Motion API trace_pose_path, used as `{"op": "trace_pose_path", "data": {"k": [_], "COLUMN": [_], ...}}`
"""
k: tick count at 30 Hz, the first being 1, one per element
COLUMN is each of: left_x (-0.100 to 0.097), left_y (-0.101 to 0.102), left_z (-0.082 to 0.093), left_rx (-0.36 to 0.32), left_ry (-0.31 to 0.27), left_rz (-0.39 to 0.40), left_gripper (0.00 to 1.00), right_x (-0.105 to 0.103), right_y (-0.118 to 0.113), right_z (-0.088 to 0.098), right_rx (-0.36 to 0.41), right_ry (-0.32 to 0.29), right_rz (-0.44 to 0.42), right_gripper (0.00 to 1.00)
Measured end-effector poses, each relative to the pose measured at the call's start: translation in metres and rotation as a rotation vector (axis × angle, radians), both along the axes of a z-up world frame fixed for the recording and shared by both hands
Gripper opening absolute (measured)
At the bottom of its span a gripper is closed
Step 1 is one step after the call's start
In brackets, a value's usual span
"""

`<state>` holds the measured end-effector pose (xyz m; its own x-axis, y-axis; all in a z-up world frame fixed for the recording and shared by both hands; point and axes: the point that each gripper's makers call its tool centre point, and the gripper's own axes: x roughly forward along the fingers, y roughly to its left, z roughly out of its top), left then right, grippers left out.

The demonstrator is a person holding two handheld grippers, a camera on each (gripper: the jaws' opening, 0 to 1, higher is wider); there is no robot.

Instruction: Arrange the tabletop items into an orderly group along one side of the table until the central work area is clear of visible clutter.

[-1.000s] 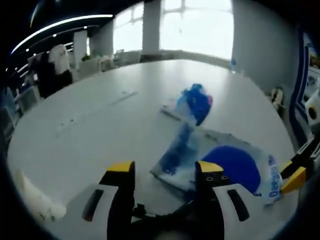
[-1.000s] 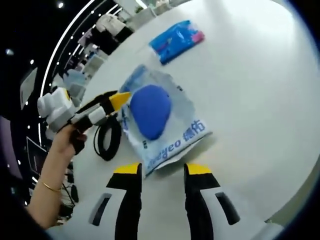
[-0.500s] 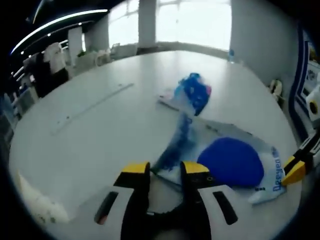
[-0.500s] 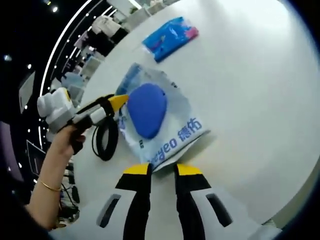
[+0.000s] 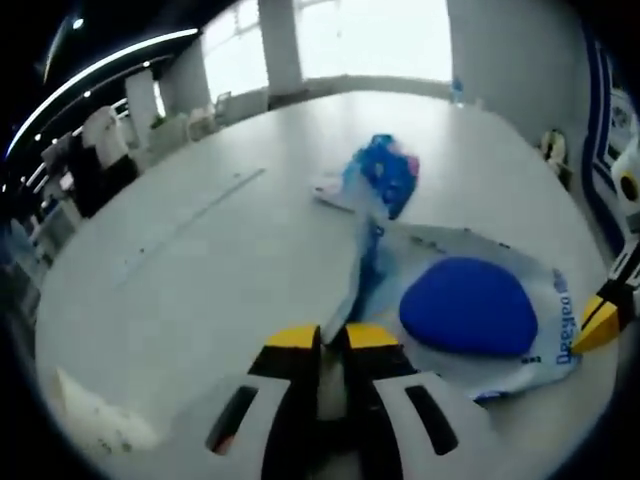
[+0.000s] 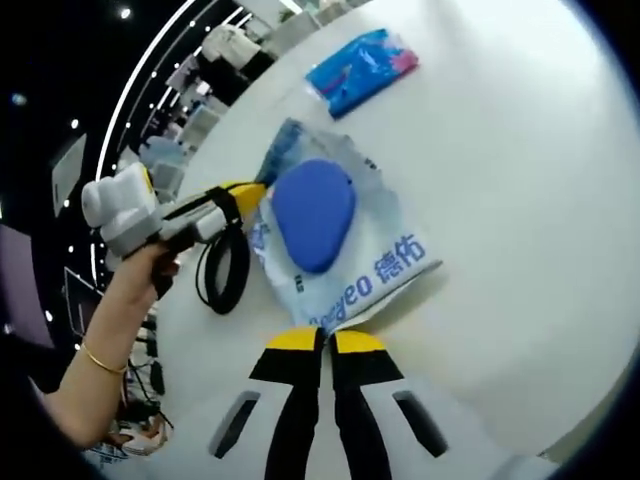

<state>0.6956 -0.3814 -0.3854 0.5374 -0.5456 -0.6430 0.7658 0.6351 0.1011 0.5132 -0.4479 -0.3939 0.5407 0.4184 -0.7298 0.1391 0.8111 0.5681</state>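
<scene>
Right gripper view, right gripper (image 6: 327, 338) clamped on wipes pack (image 6: 335, 250) edge, left gripper (image 5: 333, 338) pinching its opposite edge

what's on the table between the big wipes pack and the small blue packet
Nothing: in the right gripper view, bare white table separates the wipes pack from the small blue packet.

Bright windows (image 5: 370, 35) stand beyond the table's far edge, with what seem to be white chairs (image 5: 110, 120) beside dark curved ceiling light strips (image 6: 150, 70).
</scene>
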Motion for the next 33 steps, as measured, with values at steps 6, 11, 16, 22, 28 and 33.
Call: {"op": "trace_pose_path", "data": {"k": [6,11,16,22,28,33], "left_x": [-0.002,-0.008,-0.012,-0.010,-0.010,-0.010], "left_y": [-0.001,0.001,0.008,0.012,0.019,0.027], "left_z": [0.003,0.006,0.010,0.023,0.038,0.048], "left_rx": [0.007,-0.037,-0.021,-0.051,-0.062,-0.069], "left_ry": [-0.006,0.036,0.040,0.015,-0.002,-0.009], "left_rz": [0.007,0.006,0.007,0.031,0.050,0.067], "left_gripper": [0.03,0.01,0.00,0.00,0.00,0.00], "right_x": [0.001,0.001,0.009,0.014,0.018,0.024], "right_y": [-0.001,-0.009,-0.021,-0.023,-0.021,-0.023], "right_z": [0.005,0.012,0.024,0.035,0.049,0.060], "right_rx": [0.004,-0.013,-0.050,-0.069,-0.062,-0.058], "right_ry": [-0.014,-0.011,-0.053,-0.093,-0.123,-0.145], "right_rz": [0.005,-0.003,-0.020,-0.016,-0.010,-0.005], "right_gripper": [0.02,0.02,0.01,0.01,0.01,0.01]}}
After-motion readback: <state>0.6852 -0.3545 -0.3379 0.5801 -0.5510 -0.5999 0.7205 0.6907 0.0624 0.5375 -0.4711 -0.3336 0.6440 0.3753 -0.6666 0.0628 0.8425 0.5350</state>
